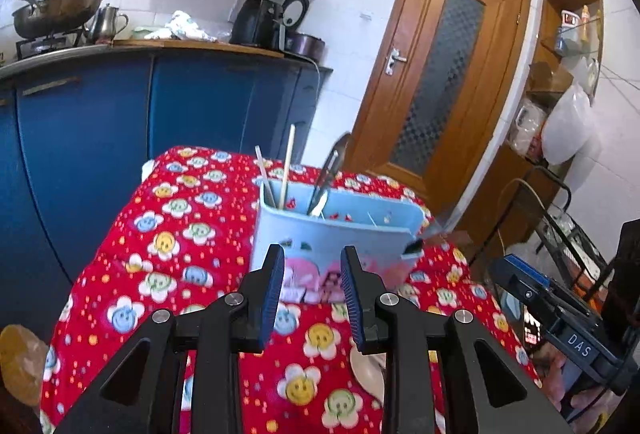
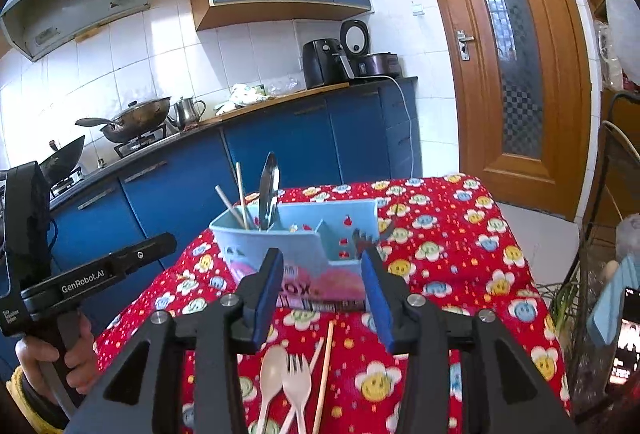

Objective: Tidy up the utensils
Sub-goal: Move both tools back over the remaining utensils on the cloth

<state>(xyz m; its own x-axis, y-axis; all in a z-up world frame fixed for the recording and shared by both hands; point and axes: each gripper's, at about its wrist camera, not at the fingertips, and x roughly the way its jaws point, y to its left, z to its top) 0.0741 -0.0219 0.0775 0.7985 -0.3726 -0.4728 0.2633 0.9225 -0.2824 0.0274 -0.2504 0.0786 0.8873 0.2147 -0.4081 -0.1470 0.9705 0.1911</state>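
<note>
On the bench, both tools gape empty, left tool (image 1: pixel 312 276), right tool (image 2: pixel 322 274); a careless grab could scatter spoon (image 2: pixel 272 366), fork (image 2: pixel 297 374) and chopstick (image 2: pixel 325 366).

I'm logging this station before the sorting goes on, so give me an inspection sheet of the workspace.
Surface: table under a red flower-print cloth.
Job's things: light blue divided utensil holder holding two chopsticks and metal tongs; on the cloth in front lie a plastic spoon, a plastic fork and a chopstick.
Clutter: nothing seen on the cloth.
Grippers: left gripper open, empty; right gripper open, empty.
Cables: white cord hanging from the counter.
Surroundings: blue cabinets, wok on the stove, kettle, air fryer, wooden door.
</note>
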